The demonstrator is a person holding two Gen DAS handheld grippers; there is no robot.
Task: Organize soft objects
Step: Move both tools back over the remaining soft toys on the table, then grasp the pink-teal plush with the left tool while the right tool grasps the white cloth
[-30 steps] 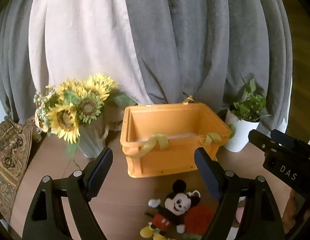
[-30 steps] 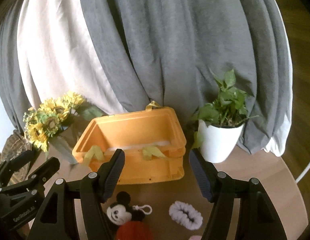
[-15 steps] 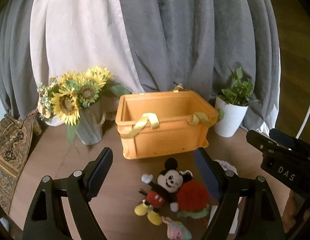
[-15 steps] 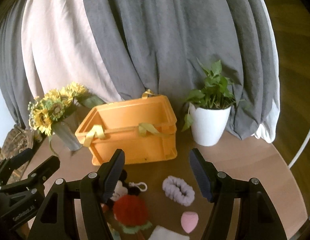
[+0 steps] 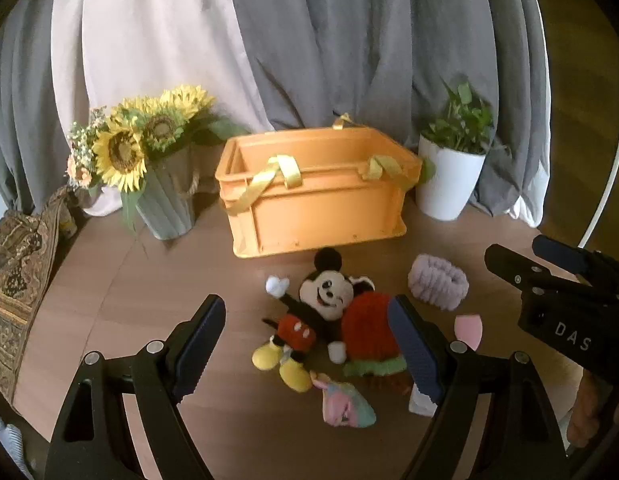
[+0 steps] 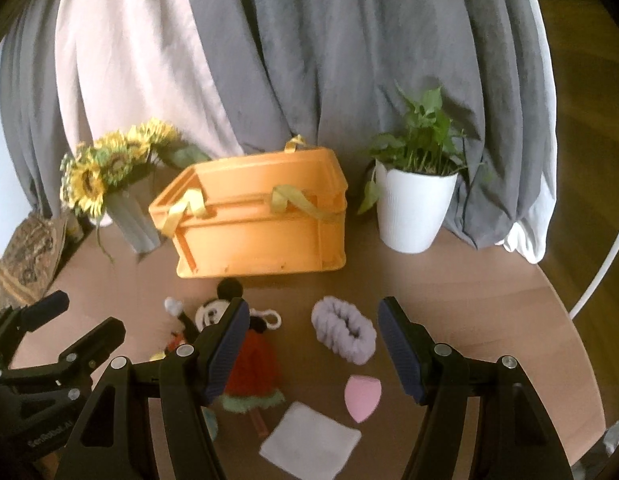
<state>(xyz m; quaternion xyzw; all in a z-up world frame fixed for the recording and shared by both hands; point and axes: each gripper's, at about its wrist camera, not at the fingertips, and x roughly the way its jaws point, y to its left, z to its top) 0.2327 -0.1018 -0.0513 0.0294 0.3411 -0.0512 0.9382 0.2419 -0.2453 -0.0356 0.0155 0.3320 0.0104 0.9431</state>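
An orange crate (image 5: 317, 216) (image 6: 265, 236) with yellow ribbon handles stands at the back of the round wooden table. In front of it lie a mouse plush toy (image 5: 305, 312) (image 6: 207, 312), a red fuzzy piece with a green fringe (image 5: 367, 332) (image 6: 253, 368), a lilac scrunchie (image 5: 437, 282) (image 6: 343, 330), a pink sponge (image 5: 467, 330) (image 6: 361, 398), a white cloth square (image 6: 309, 442) and a small pastel pouch (image 5: 345, 400). My left gripper (image 5: 305, 350) hovers open over the plush and the red piece. My right gripper (image 6: 311, 348) hovers open over the scrunchie. Neither holds anything.
A vase of sunflowers (image 5: 149, 160) (image 6: 113, 184) stands left of the crate and a white potted plant (image 5: 449, 168) (image 6: 417, 200) to its right. Grey and white curtains hang behind. A patterned cloth (image 5: 17, 280) drapes over the table's left edge.
Both grippers have moved back from the crate and tilted further down, so the plush, scrunchie, sponge, cloth and pouch have come into view. Their jaws kept the same width.
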